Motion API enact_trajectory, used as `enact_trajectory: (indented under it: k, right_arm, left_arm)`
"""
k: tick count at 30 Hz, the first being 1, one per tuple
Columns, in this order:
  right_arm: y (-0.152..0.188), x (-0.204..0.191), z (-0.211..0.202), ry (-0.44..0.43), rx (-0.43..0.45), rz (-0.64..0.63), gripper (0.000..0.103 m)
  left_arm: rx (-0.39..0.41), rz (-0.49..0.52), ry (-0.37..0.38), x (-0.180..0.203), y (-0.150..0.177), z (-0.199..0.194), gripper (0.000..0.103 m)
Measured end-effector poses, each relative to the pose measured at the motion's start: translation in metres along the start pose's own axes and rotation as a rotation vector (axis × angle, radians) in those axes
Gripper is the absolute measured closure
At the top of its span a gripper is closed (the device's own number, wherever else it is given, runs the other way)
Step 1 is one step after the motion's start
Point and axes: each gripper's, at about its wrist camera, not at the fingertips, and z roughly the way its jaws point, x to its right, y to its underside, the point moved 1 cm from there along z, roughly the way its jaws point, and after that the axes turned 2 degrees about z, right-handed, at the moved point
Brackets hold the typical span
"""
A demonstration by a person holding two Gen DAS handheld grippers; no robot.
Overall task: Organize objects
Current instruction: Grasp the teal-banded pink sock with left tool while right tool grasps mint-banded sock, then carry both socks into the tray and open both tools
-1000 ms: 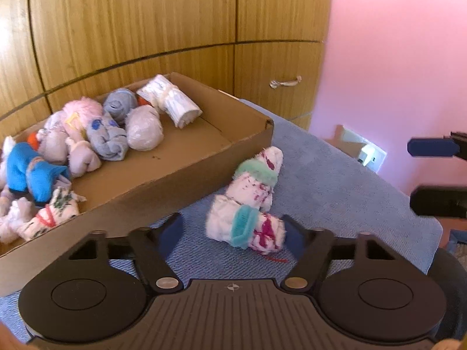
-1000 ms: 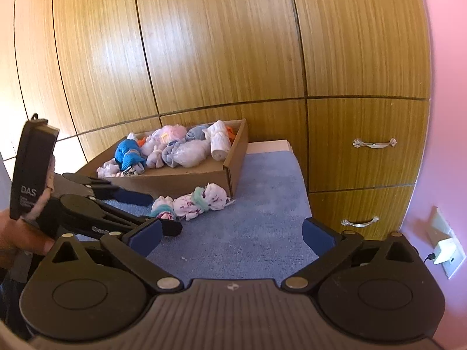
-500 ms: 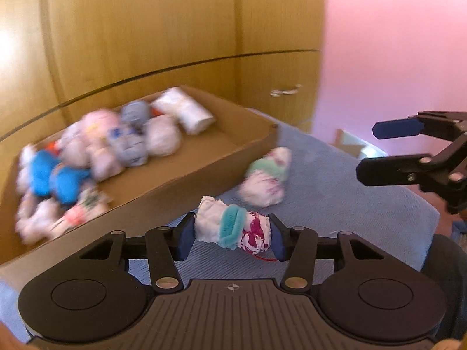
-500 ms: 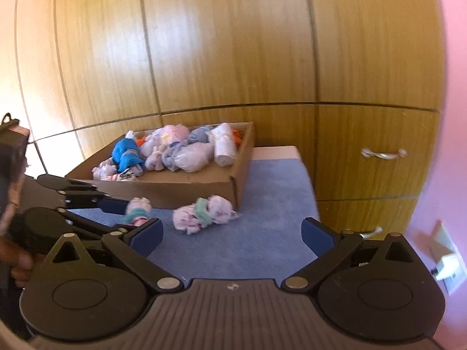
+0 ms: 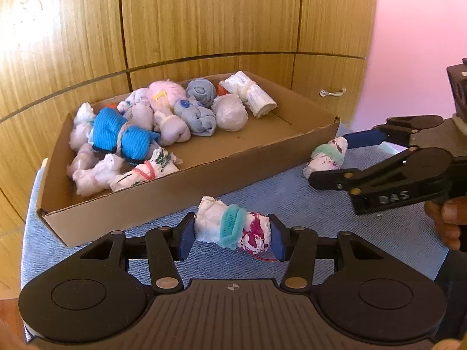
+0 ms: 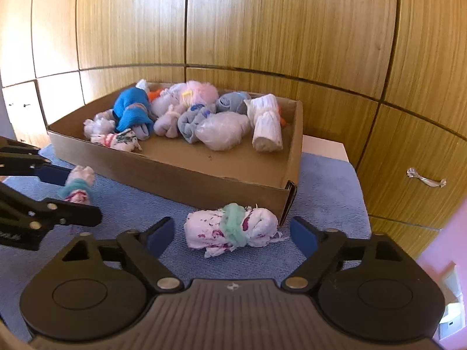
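My left gripper [image 5: 232, 236] has its blue pads pressed on both ends of a white rolled bundle with a teal band [image 5: 233, 229], held just in front of the cardboard box [image 5: 163, 198]. My right gripper [image 6: 230, 234] is closing its jaws around a second white bundle with a green band [image 6: 232, 229], which lies on the blue cloth [image 6: 329, 186] just beside the box's near corner; the pads stand clear of its ends. The near wall of the box stands between both bundles and the inside, where a bright blue roll [image 5: 121, 135], grey and pale rolls and a white one [image 5: 251, 93] crowd the far side. Wooden cupboard doors [image 6: 262, 23] rise behind.
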Motion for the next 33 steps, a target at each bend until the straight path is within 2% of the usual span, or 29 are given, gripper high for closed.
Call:
enact_trajectory:
  k: [3,7,18,25,33]
  right_arm:
    - [0.0,0.0,0.005,0.006,-0.02,0.018,0.041]
    - [0.002,-0.002,-0.001,0.021,0.0,0.007,0.045]
    - [0.0,0.006,-0.04,0.002,0.052,0.052,0.045]
    - [-0.025,0.012,-0.063,-0.008,0.102,0.054,0.045]
    - [-0.056,0.016,-0.066,-0.03,0.128,0.006,0.045]
  left_arm:
    - [0.001,-0.007,0.002,-0.001,0.0,0.001,0.046]
    - [0.003,-0.013,0.002,-0.001,0.0,0.001,0.046]
    - [0.001,-0.042,0.011,-0.005,-0.007,-0.005,0.046]
    - [0.03,-0.017,-0.002,-0.006,-0.03,-0.018,0.046]
    - [0.041,0.031,-0.026,-0.005,-0.059,-0.017,0.046]
